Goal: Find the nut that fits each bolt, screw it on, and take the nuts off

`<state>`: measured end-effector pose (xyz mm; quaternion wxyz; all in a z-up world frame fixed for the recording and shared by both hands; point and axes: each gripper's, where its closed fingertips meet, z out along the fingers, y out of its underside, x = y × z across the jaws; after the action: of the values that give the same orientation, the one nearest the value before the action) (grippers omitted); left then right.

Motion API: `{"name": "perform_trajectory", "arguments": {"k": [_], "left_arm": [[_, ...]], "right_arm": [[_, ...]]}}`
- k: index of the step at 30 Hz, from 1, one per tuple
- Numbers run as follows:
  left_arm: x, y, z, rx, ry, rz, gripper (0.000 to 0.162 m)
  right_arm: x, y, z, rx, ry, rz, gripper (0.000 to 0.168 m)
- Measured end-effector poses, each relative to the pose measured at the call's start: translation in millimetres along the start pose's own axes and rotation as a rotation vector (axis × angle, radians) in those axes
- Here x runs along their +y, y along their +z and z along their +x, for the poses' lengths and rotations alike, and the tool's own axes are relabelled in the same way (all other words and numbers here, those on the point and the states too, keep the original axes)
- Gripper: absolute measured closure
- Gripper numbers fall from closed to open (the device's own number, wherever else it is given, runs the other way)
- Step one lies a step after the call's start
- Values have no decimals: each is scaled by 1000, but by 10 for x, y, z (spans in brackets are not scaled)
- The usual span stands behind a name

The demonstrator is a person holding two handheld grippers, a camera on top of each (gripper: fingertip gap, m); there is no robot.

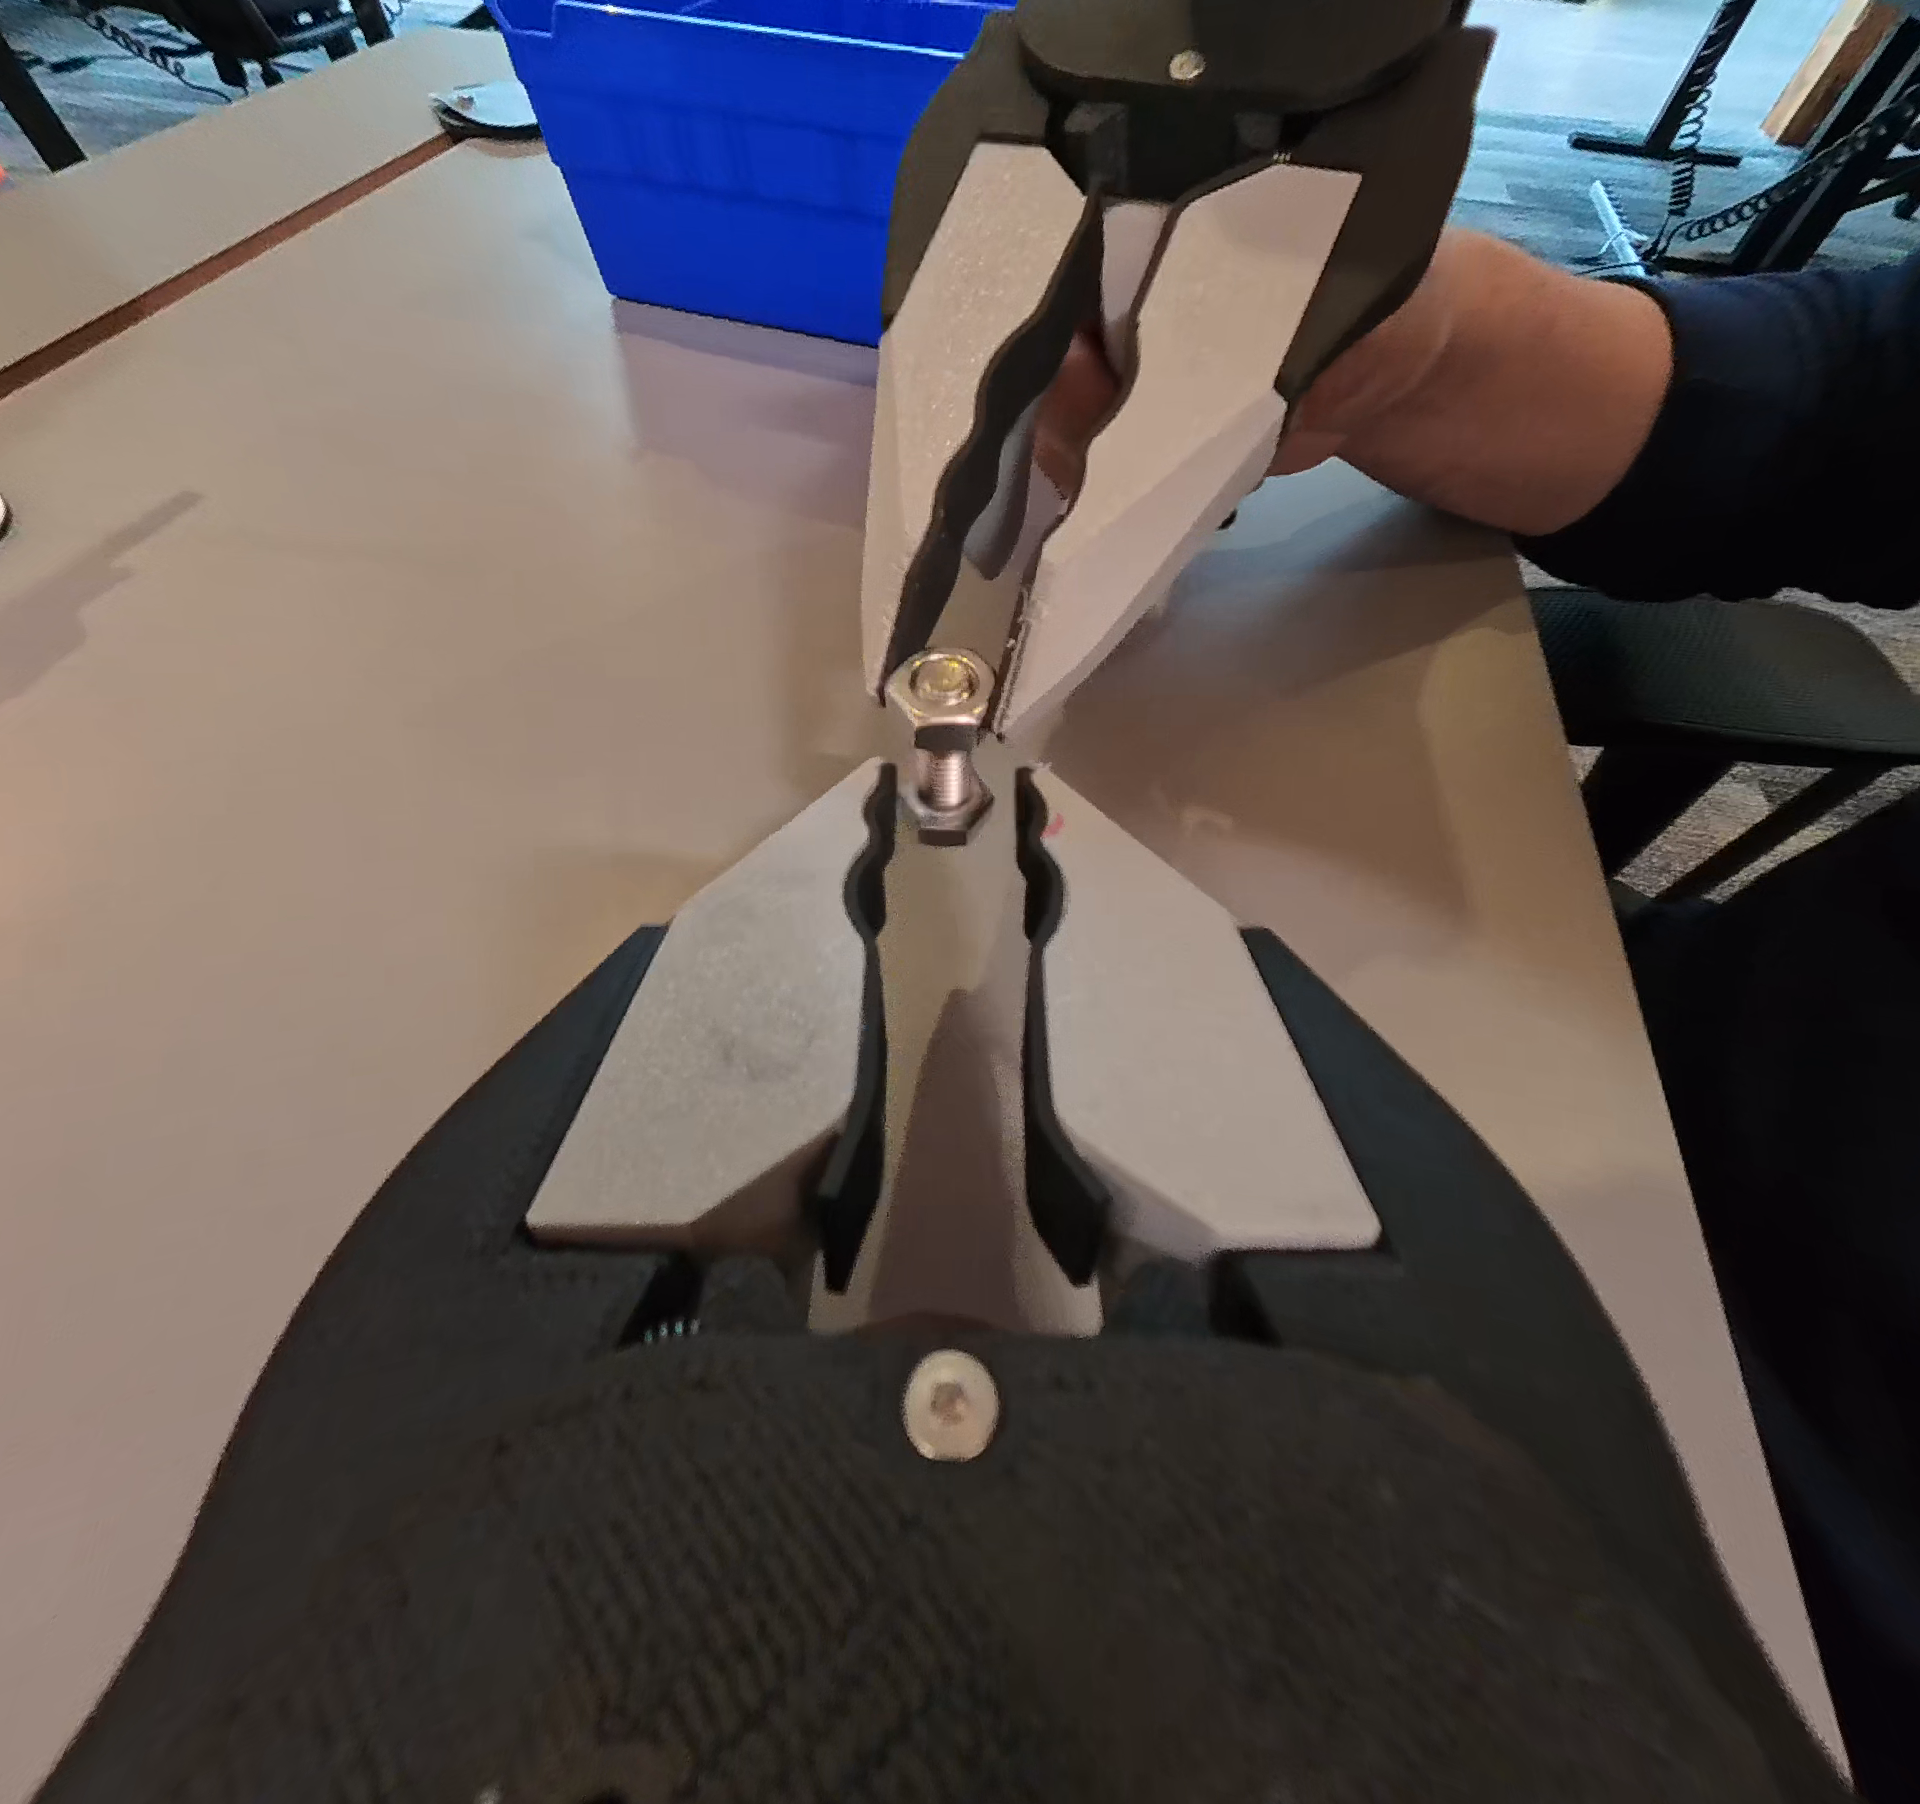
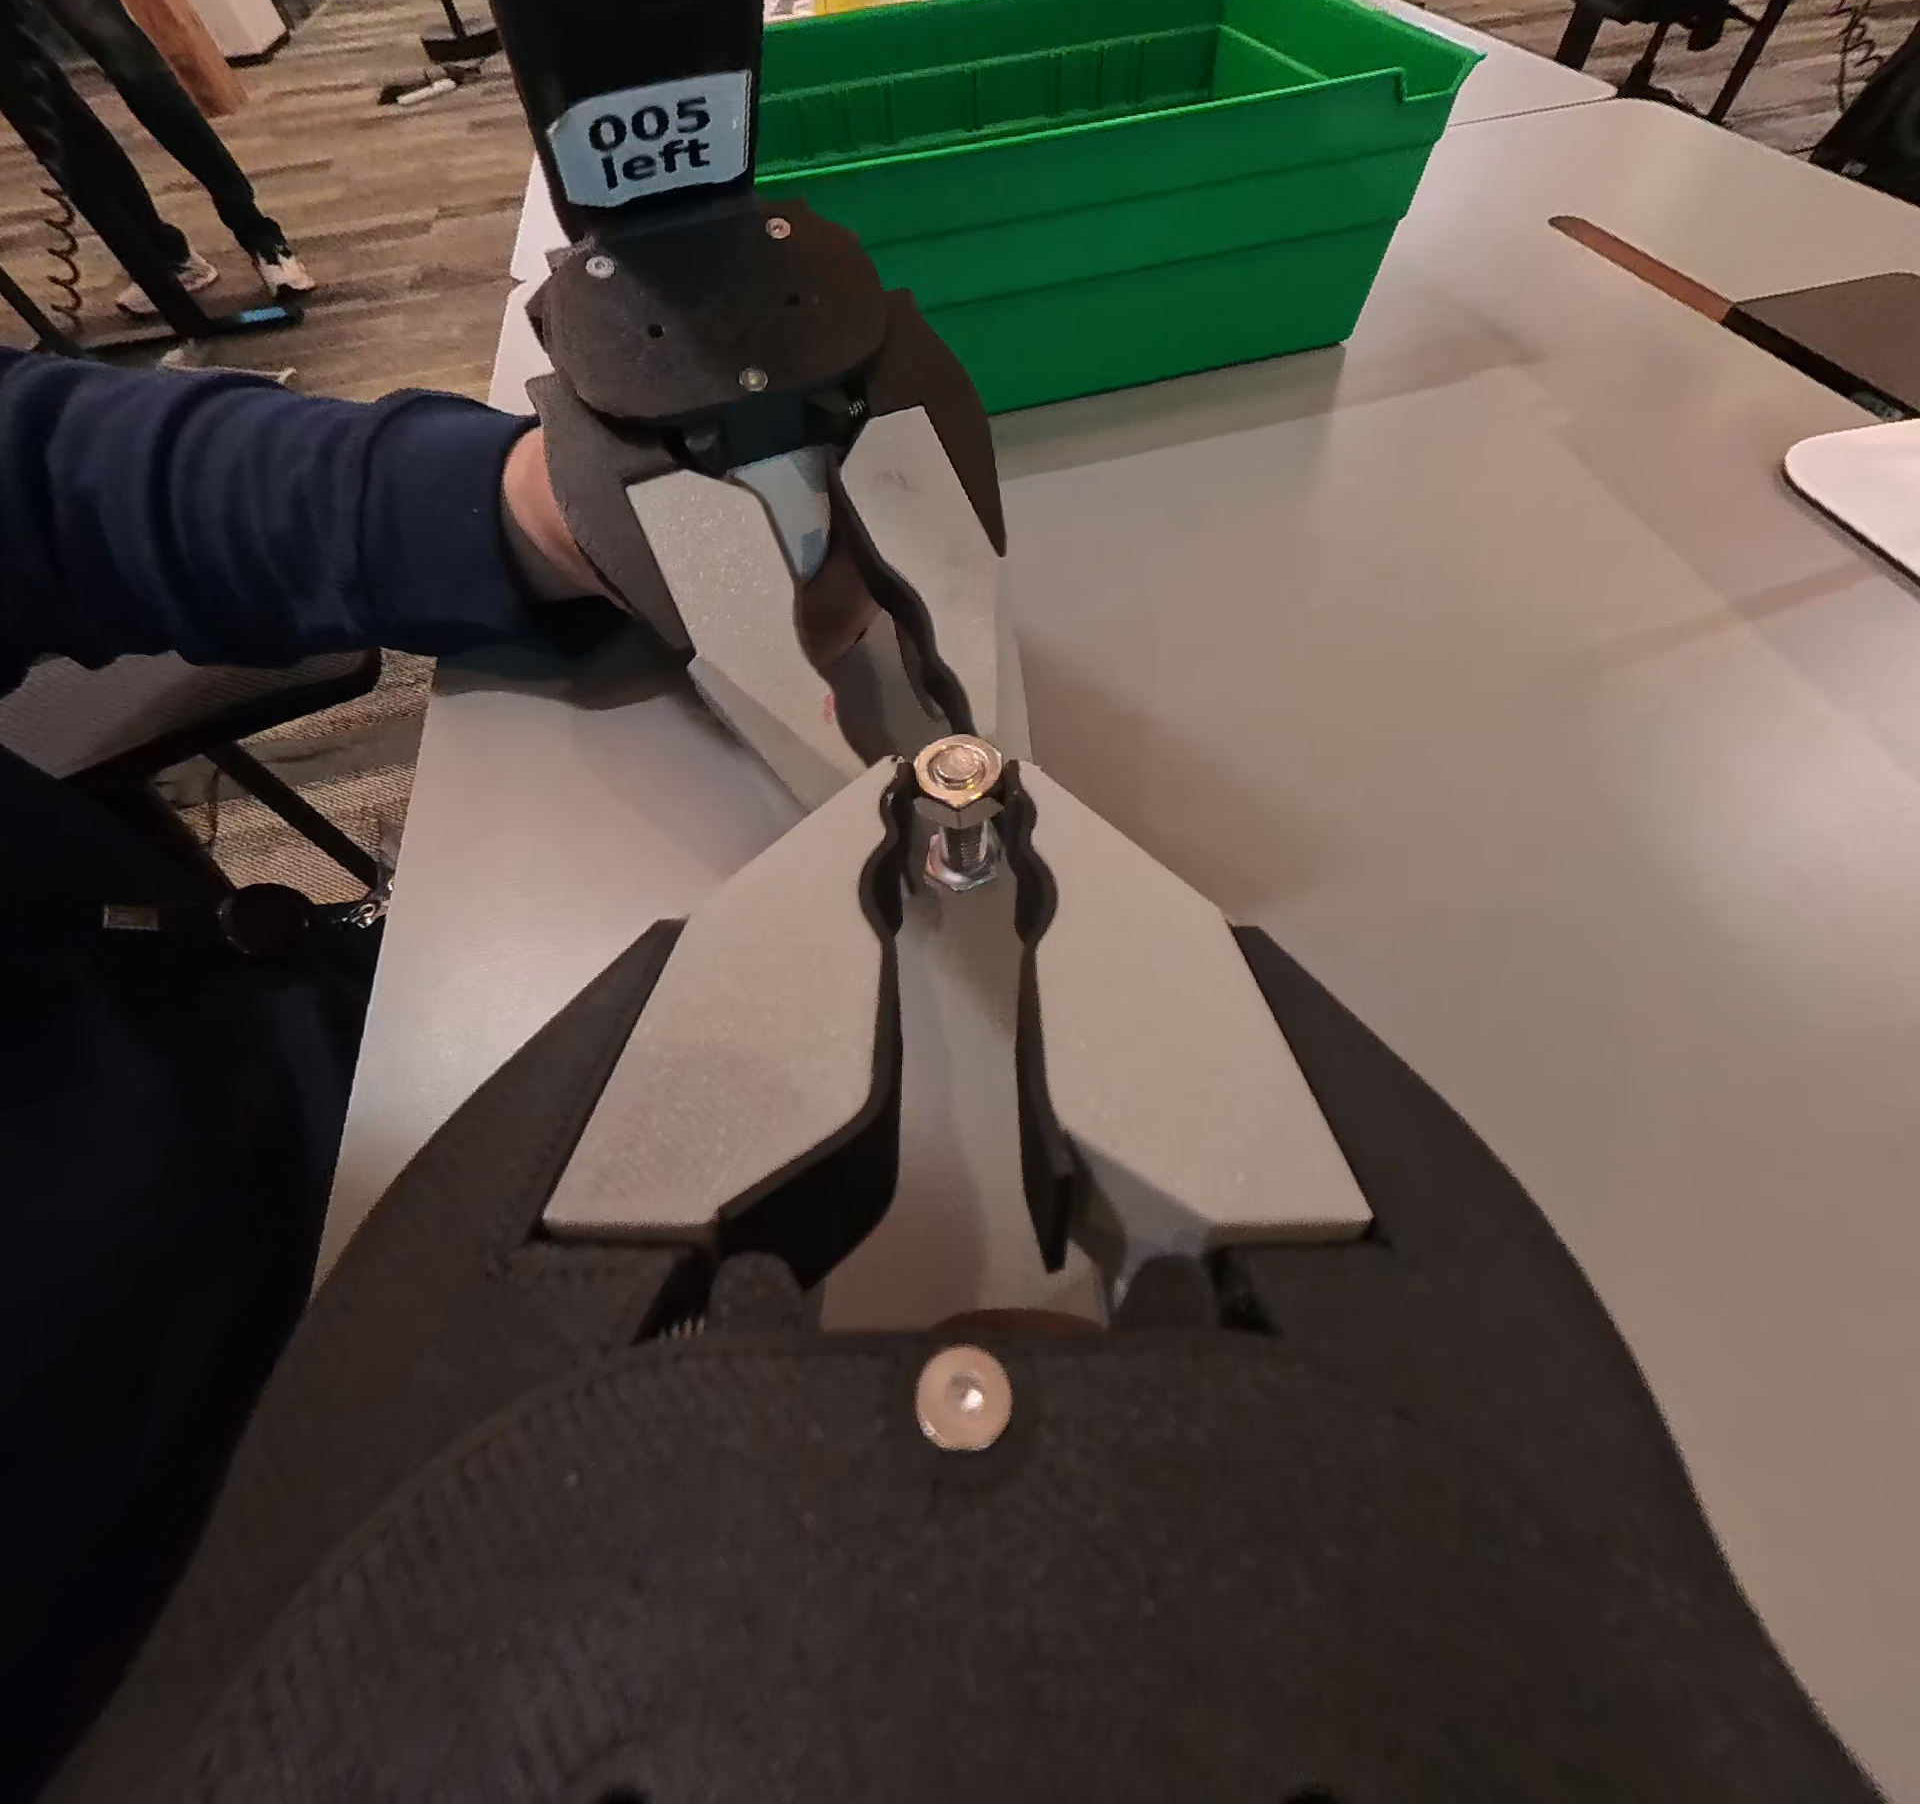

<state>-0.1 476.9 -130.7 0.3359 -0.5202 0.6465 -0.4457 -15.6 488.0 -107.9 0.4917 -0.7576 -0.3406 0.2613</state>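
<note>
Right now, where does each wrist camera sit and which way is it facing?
Left wrist view: on the left hand-held gripper, looking along its fingers over the table toward the blue bin; the person's right hand shows.
Right wrist view: on the right hand-held gripper, facing the green bin; the left hand shows.
Shared: the bolt and both hand-held grippers, seen from opposite sides.

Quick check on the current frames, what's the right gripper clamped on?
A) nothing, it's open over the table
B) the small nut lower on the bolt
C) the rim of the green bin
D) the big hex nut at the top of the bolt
D: in the right wrist view the right gripper is pinched on the big hex nut at the top of the bolt, with the small nut below its fingertips.
</note>
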Motion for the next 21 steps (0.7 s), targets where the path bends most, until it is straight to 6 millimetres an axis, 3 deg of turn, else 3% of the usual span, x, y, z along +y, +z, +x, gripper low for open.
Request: {"name": "perform_trajectory", "arguments": {"k": [21], "left_arm": [[-9,1,-30,-20,0,5,145]], "right_arm": [[-148,-43,-8,17,24,66,154]]}}
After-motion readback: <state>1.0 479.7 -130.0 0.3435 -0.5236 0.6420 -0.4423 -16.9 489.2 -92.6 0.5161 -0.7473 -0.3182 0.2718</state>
